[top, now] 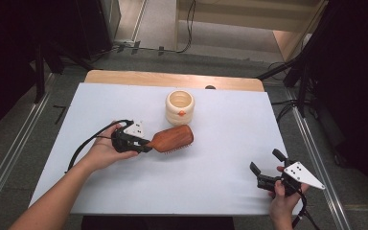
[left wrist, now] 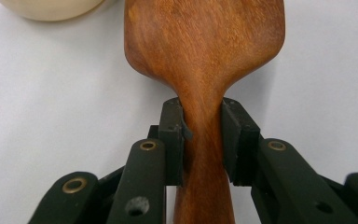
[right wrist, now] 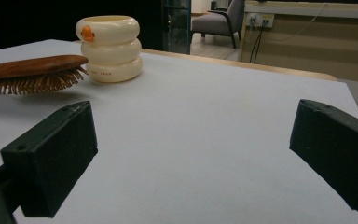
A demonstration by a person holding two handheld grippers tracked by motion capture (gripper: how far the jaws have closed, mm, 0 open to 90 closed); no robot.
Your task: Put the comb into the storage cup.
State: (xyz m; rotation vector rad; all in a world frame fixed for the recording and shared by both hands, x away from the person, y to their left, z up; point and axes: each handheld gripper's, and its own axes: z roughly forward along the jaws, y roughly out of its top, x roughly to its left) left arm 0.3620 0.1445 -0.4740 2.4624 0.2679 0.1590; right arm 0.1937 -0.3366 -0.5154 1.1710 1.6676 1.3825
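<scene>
My left gripper (left wrist: 203, 140) clamps the wooden hairbrush (top: 172, 138) by its handle, head pointing toward the cream cup (top: 179, 106) just beyond. My right gripper (top: 266, 169) waits agape, well apart.

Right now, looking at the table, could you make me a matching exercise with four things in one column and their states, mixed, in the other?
Things:
1. hairbrush
2. cream cup
3. left tongs
4. right tongs

States:
A. open, nothing between them
B. standing upright near the table's far edge
C. shut on a wooden handle
D. held with its bristles pointing down

Pairs: 1-D, 2-B, 3-C, 4-A
</scene>
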